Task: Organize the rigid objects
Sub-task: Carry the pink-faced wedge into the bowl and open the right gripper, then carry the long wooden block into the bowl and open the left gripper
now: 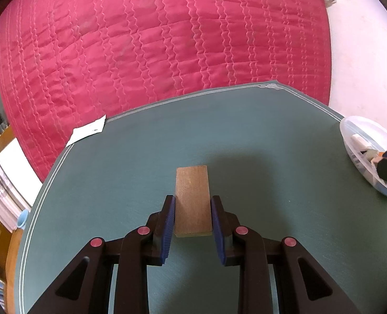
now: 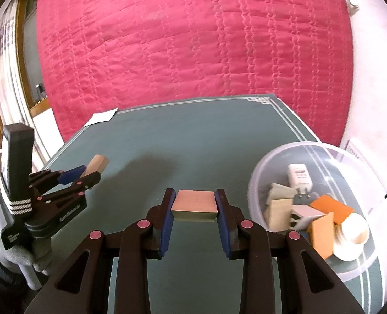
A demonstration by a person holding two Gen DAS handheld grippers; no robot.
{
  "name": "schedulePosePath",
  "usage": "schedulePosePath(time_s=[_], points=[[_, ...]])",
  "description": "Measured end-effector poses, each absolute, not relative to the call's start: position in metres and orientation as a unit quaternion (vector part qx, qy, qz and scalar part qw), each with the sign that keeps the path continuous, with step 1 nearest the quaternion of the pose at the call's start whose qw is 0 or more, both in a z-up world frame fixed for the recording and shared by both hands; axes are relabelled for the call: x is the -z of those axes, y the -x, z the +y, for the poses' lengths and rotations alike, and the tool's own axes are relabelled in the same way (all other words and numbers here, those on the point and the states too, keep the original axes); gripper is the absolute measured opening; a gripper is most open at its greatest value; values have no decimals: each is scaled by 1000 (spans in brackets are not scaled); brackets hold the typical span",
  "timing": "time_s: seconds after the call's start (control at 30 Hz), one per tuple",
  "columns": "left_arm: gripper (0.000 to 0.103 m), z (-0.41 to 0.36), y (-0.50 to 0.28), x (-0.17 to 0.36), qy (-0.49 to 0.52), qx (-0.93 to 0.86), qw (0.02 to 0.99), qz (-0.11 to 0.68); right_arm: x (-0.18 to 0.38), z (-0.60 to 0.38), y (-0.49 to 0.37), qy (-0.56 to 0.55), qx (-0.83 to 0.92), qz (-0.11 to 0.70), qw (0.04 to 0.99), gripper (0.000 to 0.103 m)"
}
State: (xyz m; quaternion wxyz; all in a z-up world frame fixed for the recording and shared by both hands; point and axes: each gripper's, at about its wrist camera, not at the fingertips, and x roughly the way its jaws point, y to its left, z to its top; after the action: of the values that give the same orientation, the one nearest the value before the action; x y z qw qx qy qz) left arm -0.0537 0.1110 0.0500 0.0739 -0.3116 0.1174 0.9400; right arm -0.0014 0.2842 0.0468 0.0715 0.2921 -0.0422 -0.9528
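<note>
My left gripper (image 1: 192,204) is shut on a long brown wooden block (image 1: 192,196) that sticks forward between its blue pads, above the green mat (image 1: 167,130). In the right wrist view the same left gripper (image 2: 88,172) shows at the left, a gloved hand holding it, with the wooden block (image 2: 98,164) in its tips. My right gripper (image 2: 194,198) is shut on a flat pinkish-tan block (image 2: 194,204), held crosswise above the mat. A clear plastic bowl (image 2: 272,157) to the right holds several blocks, a white plug adapter (image 2: 299,175) and a white cup.
The green mat (image 2: 193,136) lies on a quilted red bedspread (image 2: 193,39). A white paper slip (image 1: 87,130) rests at the mat's far left corner. The clear bowl (image 1: 355,125) sits at the mat's right edge. Wooden furniture stands at the far left.
</note>
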Motion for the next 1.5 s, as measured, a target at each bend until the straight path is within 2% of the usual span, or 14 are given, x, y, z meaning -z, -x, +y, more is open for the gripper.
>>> schedulePosePath(time_s=[0.47,0.87,1.2,1.3,1.43,1.5], points=[[29,132,36,-45,310,-938,87,131,-48,345,-13,-288,955,-67,5,31],[29,155,22,-43,311,-933,113,139,-45,417,-14,-287,948,-125,-64,31],[29,166,18,-41,324,-927,134,130,-34,435,-14,-302,939,-155,-63,32],[29,169,16,-41,325,-927,138,130,-34,441,-15,-299,937,-168,-69,35],[29,172,14,-41,326,-925,144,129,-35,451,-18,-293,934,-190,-82,46],[29,173,13,-42,327,-924,148,128,-35,455,-19,-291,932,-197,-87,46]])
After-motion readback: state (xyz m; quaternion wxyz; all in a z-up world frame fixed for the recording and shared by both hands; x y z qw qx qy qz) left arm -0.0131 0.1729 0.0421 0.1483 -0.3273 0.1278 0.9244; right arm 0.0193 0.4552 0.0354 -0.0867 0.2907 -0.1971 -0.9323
